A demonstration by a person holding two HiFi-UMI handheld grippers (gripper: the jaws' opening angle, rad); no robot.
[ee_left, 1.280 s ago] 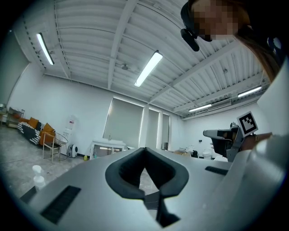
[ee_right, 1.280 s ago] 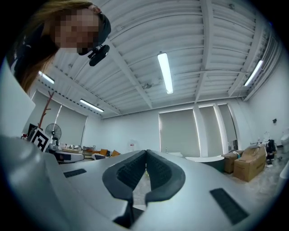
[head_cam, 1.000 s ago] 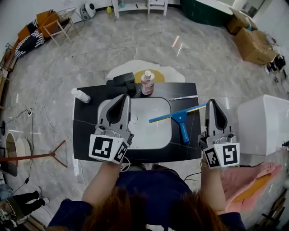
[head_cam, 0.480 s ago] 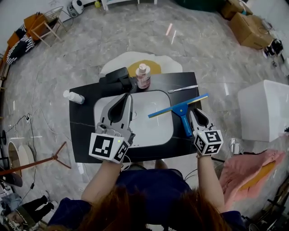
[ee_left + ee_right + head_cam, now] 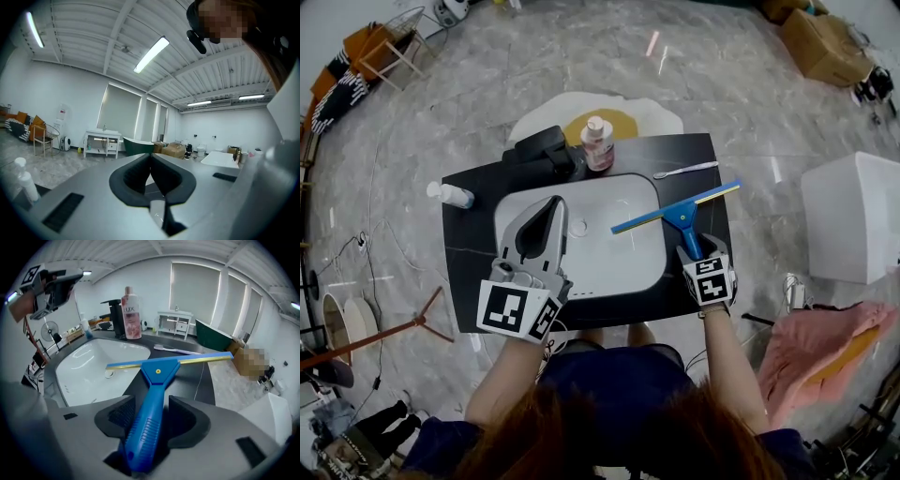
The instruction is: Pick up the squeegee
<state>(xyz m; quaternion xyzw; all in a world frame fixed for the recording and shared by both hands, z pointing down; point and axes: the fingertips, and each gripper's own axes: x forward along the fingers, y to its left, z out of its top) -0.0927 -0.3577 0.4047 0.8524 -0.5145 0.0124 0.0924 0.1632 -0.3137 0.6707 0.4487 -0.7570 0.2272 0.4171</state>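
The blue squeegee [image 5: 680, 214] lies on the black counter [image 5: 469, 262], its yellow-edged blade reaching over the right rim of the white sink [image 5: 619, 272]. My right gripper [image 5: 697, 248] points steeply down over the handle. In the right gripper view the ribbed handle [image 5: 158, 373] runs between the jaws of my right gripper [image 5: 151, 404], which are opening, with gaps between the pads and the handle. My left gripper [image 5: 551, 208] hovers over the sink's left side. It is shut with nothing in it, and in the left gripper view its tips [image 5: 150, 157] meet.
A black faucet [image 5: 546, 155] and a pink bottle [image 5: 598, 145] stand behind the sink. A white bottle [image 5: 450, 195] lies at the counter's left end and a toothbrush [image 5: 684, 170] at the back right. A white tub [image 5: 853, 225] and pink cloth [image 5: 825, 347] sit on the floor to the right.
My right gripper has dropped from level beside the counter, tipped down over the squeegee handle, and its jaws have spread around it. My left gripper has sunk a little.
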